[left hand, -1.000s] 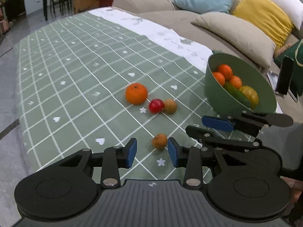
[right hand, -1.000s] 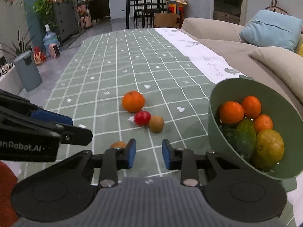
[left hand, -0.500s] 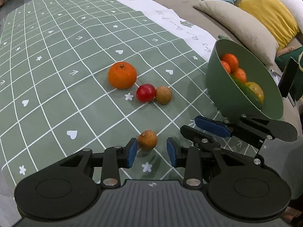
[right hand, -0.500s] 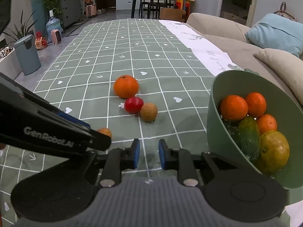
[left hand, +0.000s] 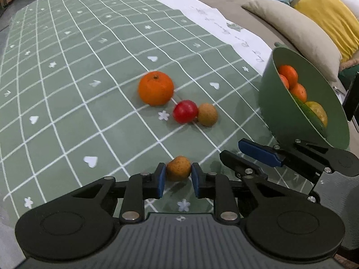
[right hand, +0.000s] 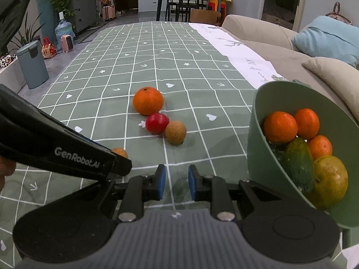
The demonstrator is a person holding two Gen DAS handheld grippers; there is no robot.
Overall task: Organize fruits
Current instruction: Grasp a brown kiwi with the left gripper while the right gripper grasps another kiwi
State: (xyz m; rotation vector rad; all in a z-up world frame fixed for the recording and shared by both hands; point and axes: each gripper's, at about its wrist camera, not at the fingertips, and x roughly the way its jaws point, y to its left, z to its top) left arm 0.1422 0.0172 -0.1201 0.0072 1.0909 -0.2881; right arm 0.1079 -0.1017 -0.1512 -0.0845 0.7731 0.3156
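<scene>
Left gripper had just been closing and I had both blue pads pressed on the small brown fruit, one on each flank, down at the near edge of the cloth. That fruit was a slightly lumpy oval, tan-orange with dark speckles, long axis roughly across the jaws, sitting on or just above the cloth; I couldn't tell which. From the right wrist view only a sliver of it showed behind the left gripper's finger. Right gripper had its pads drawn close with nothing between them, just cloth showing through the gap; it sat just beside the bowl. The bowl was green and tipped, its mouth facing up and to the right in the left wrist view. Inside I counted three oranges, a dark green cucumber lying long-axis down the slope of the wall, and a big yellow-green fruit lowest, against the rim. On the cloth further out: a large orange with its stem dimple pointing up, then a red fruit touching a round tan fruit, the pair just beside the orange and lined up diagonally toward the bowl. All three sat well apart from the clamped fruit. Cloth was green with a white grid, small hearts and flowers.
</scene>
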